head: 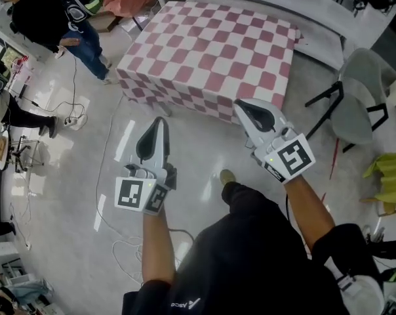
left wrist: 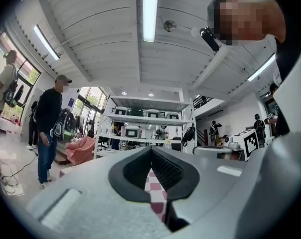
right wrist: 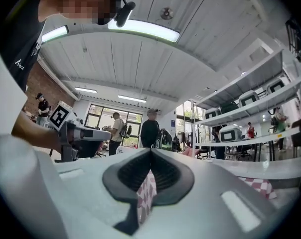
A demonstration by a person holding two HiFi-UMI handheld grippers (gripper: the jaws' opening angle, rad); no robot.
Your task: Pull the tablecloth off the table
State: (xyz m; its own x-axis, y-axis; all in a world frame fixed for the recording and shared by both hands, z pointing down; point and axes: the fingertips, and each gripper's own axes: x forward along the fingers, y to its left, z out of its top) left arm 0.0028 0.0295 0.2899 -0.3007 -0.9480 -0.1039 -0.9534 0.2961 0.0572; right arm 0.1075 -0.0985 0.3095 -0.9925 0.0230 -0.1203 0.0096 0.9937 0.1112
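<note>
Both pairs of jaws are pressed together with nothing in them. The left gripper (head: pixel 157 126) is over bare floor (head: pixel 86 176). The right gripper (head: pixel 246 109) overlaps the near edge of the checked tablecloth (head: pixel 211 51), which lies spread farther off; whether they touch is unclear.

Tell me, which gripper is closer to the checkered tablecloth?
Right. The right gripper has its tip at the near hanging edge of the tablecloth; the left gripper is short of that edge, over the floor.

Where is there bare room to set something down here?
The whole checked tablecloth top is bare. The floor before its near edge is free too. Crowded: grey chair at right, cables at left.
</note>
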